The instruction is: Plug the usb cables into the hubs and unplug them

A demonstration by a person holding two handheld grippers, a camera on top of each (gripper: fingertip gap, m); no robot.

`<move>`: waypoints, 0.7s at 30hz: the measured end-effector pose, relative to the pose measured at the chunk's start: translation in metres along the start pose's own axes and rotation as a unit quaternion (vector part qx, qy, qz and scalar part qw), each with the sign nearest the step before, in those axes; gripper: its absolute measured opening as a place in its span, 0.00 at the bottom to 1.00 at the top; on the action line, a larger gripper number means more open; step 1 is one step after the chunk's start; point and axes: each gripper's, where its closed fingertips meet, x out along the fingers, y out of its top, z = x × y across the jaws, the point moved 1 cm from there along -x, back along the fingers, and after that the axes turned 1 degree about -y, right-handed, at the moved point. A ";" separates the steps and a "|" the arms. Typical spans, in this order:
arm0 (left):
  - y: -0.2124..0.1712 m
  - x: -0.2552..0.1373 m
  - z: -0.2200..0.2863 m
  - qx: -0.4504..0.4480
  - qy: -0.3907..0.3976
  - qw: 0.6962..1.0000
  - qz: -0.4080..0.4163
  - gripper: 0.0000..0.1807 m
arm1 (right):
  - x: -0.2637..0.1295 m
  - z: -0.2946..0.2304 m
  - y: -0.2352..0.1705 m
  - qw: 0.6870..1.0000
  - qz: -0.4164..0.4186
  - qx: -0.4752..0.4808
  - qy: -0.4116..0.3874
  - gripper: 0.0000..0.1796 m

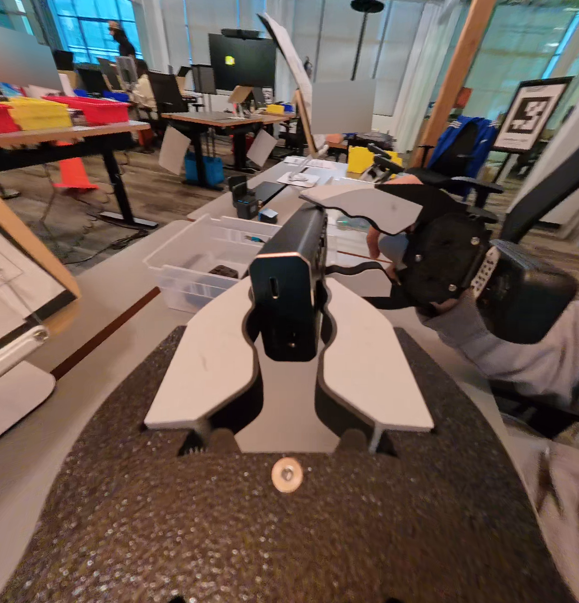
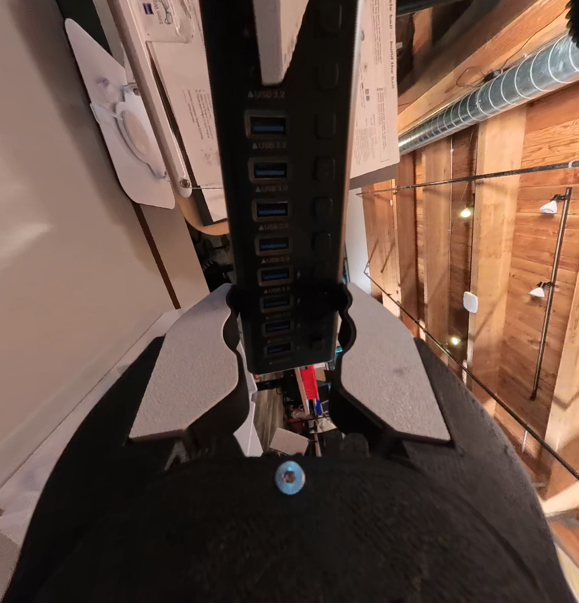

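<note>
A long black USB hub (image 1: 301,228) is held in the air between both grippers. My left gripper (image 1: 286,293) is shut on its near end, which shows one small port. My right gripper (image 1: 363,208) clamps its far end from the right. In the right wrist view the right gripper (image 2: 288,303) is shut on the hub (image 2: 271,208), whose row of several blue ports faces the camera with nothing plugged in. The left gripper's pale fingers (image 2: 275,49) hold the far end. A black cable (image 1: 356,270) runs beside the hub toward the right gripper; its ends are hidden.
A clear plastic bin (image 1: 183,261) with dark items stands on the pale table (image 1: 118,293) just behind the hub. A black box (image 1: 245,202) and a yellow bin (image 1: 359,160) sit farther back. A framed white board (image 1: 20,277) leans at the left. A grey sleeve (image 1: 509,359) is at the right.
</note>
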 end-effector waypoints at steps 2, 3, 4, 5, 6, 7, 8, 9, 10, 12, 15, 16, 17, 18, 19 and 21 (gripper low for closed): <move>-0.002 0.002 0.001 -0.001 -0.022 1.000 0.007 0.17 | 0.004 -0.004 -0.003 1.000 -0.002 0.009 0.009 0.33; -0.002 0.003 -0.001 -0.010 -0.021 1.000 0.015 0.17 | 0.007 -0.005 -0.004 1.000 0.001 0.012 0.006 0.33; 0.000 0.005 -0.003 -0.010 -0.018 0.999 0.031 0.17 | 0.009 -0.007 -0.005 1.000 0.006 0.024 0.003 0.33; 0.005 0.006 -0.004 -0.012 -0.013 0.999 0.051 0.17 | 0.012 -0.011 -0.005 0.999 0.012 0.045 0.011 0.34; 0.009 0.005 -0.003 -0.011 -0.010 0.998 0.065 0.17 | 0.014 -0.016 -0.002 0.998 0.021 0.061 0.018 0.37; 0.012 0.004 -0.002 0.003 -0.004 0.997 0.073 0.17 | 0.015 -0.018 0.002 0.997 0.030 0.069 0.010 0.43; 0.016 0.003 0.000 0.018 0.003 0.997 0.078 0.17 | 0.016 -0.022 0.008 0.997 0.036 0.069 0.007 0.46; 0.019 0.001 0.003 0.034 0.004 0.996 0.082 0.17 | 0.017 -0.025 0.014 0.997 0.040 0.067 0.005 0.46; 0.023 0.000 0.005 0.055 0.008 0.995 0.087 0.17 | 0.019 -0.028 0.021 0.997 0.045 0.064 0.000 0.46; 0.028 -0.003 0.008 0.075 0.014 0.992 0.096 0.17 | 0.022 -0.026 0.032 0.995 0.055 0.078 -0.020 0.47; 0.041 -0.011 0.009 0.077 0.022 0.986 0.147 0.17 | 0.023 -0.020 0.042 0.980 0.052 0.187 -0.034 0.48; 0.044 -0.013 0.011 0.078 0.021 0.985 0.155 0.17 | 0.021 -0.022 0.050 0.975 0.063 0.209 -0.033 0.49; 0.047 -0.014 0.012 0.080 0.024 0.983 0.160 0.17 | 0.022 -0.025 0.056 0.975 0.063 0.212 -0.035 0.50; 0.048 -0.014 0.013 0.086 0.031 0.983 0.159 0.17 | 0.022 -0.030 0.062 0.976 0.059 0.209 -0.034 0.49; 0.047 -0.013 0.014 0.097 0.037 0.983 0.149 0.17 | 0.023 -0.035 0.067 0.975 0.059 0.214 -0.032 0.49; 0.043 -0.010 0.013 0.111 0.055 0.984 0.126 0.17 | 0.024 -0.044 0.076 0.967 0.058 0.247 -0.019 0.48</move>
